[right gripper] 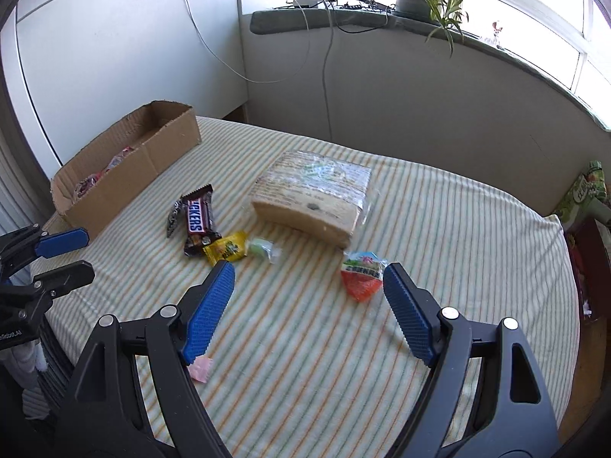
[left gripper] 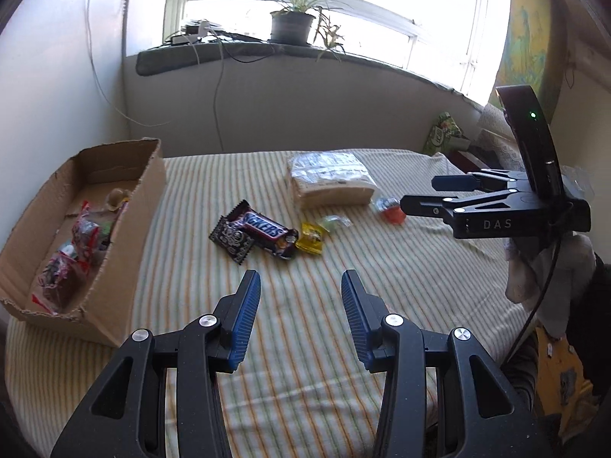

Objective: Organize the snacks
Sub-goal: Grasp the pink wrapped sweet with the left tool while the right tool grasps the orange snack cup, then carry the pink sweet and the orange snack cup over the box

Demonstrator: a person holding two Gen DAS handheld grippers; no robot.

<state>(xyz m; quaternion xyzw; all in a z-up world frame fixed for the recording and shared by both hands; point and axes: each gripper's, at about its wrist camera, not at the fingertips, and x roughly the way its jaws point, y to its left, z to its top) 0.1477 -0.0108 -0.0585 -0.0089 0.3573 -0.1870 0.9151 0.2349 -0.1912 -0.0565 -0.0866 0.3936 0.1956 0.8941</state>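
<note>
Both claws apart & empty, left claw [left gripper: 301, 286] and right claw [right gripper: 308, 278] over the bed [right gripper: 458, 229], loose snacks mid-bed beside the cardboard box [left gripper: 118, 229] at its left edge; risk: slick Snickers [left gripper: 267, 227] wrapper slipping w/ shallow pinch.

A striped cloth [left gripper: 305, 324] in cream, green and orange covers the surface. On its left edge sits an open cardboard box [left gripper: 126, 229] with wrapped snacks inside. Near the middle lie 2 dark packets together: a Snickers bar [left gripper: 265, 231] resting partly on a black wrapper [left gripper: 229, 238]. Just beside the bar's end is a yellow candy [left gripper: 311, 238], then a pale green candy [left gripper: 331, 223]. Farther back lies a large clear-wrapped pack [left gripper: 328, 181]. An orange-and-white packet [right gripper: 361, 276] lies near that pack's corner. A small pink wrapper [right gripper: 200, 368] lies alone at the near side.
</note>
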